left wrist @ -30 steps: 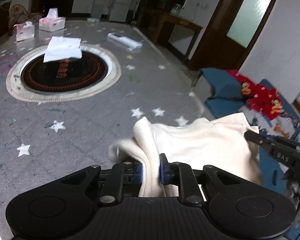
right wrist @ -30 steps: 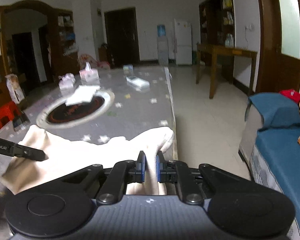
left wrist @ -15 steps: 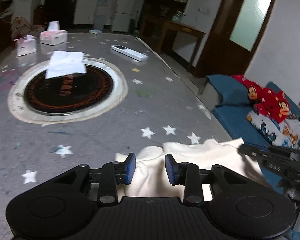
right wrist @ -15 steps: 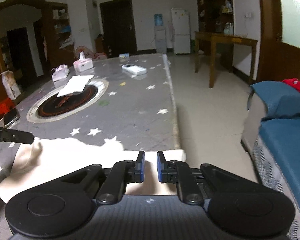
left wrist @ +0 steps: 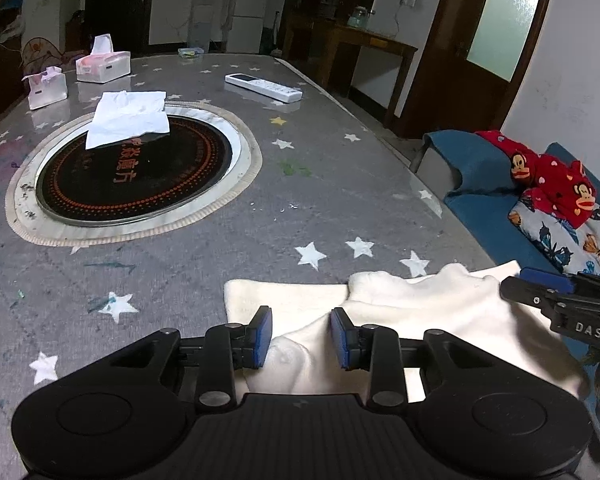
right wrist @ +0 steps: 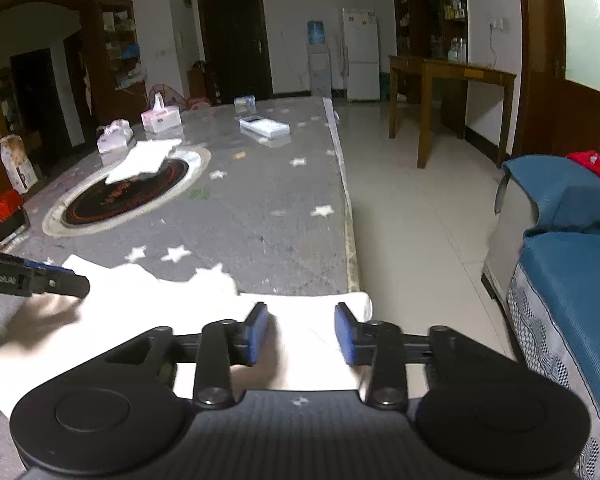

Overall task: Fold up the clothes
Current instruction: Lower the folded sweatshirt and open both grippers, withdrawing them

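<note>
Cream fleece garment [left wrist: 400, 312] lies on the grey star-print bench [left wrist: 204, 248]; left tongs [left wrist: 300, 336] released, right tongs [right wrist: 302, 334] opening, apparently to set the fold.

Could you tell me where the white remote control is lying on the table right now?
In the left wrist view the white remote control lies far back on the starred table, right of the round black insert and near the table's right edge.

On the star-patterned table [left wrist: 180, 248]: one cream garment [left wrist: 420, 312] at the near edge, one round black hotplate [left wrist: 132, 176] with one white cloth [left wrist: 128, 118] on its far rim, two tissue boxes [left wrist: 103, 65] [left wrist: 46, 87] beyond it, one white remote control [left wrist: 263, 87], and one small clear container [left wrist: 191, 52].
</note>
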Tool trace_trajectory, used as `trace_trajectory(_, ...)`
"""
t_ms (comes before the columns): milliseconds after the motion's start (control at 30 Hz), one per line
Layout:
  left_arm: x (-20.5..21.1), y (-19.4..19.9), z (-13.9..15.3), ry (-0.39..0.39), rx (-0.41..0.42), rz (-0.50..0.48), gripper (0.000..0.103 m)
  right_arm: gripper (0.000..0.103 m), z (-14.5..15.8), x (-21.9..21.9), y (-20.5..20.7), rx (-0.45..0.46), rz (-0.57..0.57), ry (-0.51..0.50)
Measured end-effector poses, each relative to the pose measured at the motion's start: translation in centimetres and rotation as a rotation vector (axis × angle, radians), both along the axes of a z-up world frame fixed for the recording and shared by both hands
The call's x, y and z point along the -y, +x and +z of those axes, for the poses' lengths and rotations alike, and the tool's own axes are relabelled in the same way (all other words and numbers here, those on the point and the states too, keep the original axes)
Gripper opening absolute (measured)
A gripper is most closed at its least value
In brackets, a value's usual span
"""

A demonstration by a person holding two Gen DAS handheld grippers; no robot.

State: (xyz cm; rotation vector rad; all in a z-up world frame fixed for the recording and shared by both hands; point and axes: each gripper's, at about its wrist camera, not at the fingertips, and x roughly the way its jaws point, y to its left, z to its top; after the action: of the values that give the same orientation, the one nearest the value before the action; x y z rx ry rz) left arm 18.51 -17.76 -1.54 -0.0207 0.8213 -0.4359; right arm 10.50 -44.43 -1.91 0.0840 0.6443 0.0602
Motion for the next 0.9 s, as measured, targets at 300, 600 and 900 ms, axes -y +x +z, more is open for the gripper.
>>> trace_trajectory(300,0.6,-5.4,1.7,-0.043,0.05,-0.097,0.036,0.062,1.2,-2.8,-5.3,0.025,0.093,0.017)
trace_trajectory(600,1.4,-8.6,0.1,-0.021,0.049,-0.162,0.035,0.067,-0.1,-4.5,-9.6,-0.004,0.132,0.002)
trace_trajectory(900,-0.5,-9.4,0.6,-0.046,0.039,-0.08,0.04,0.083,0.8,-6.1,-9.7,0.046,0.14,-0.005)
